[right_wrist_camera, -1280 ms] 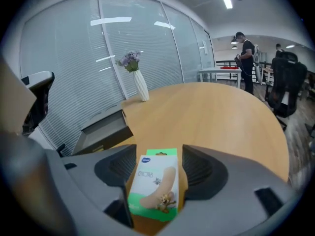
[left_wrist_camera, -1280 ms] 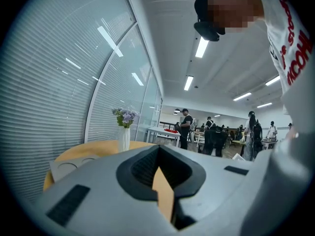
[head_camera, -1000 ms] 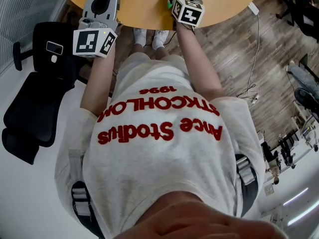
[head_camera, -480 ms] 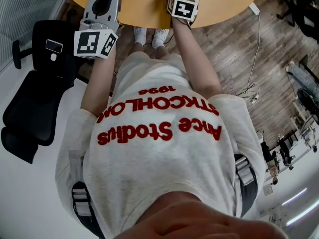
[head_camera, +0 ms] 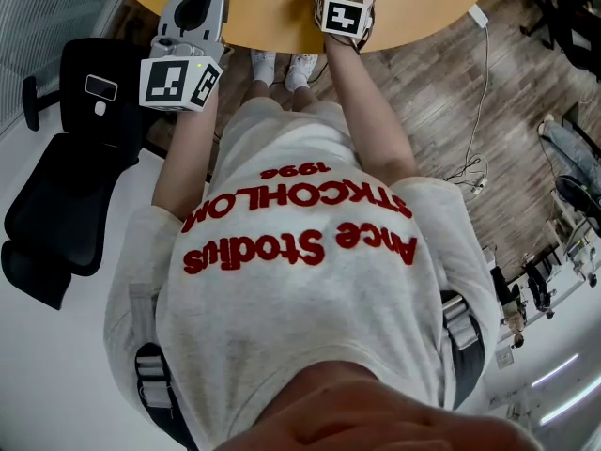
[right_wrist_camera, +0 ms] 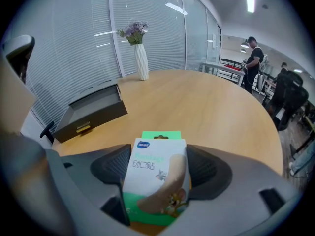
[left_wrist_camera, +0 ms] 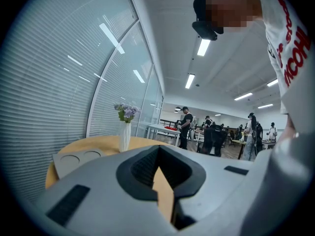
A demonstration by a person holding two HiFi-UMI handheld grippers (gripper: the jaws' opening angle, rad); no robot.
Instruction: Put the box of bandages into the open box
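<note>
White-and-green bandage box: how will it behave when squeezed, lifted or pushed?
The white-and-green cardboard bandage box looks like thin carton: probably light, and likely to dent under a hard squeeze. Its smooth printed faces may slip in a loose hold. It looks tall and slim, so a push near its green top tab would probably tip it.

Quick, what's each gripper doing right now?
Left gripper: shut, nothing in it.
Right gripper: open, jaws just opened wider; the box of bandages stands between them, apparently not clamped.
</note>
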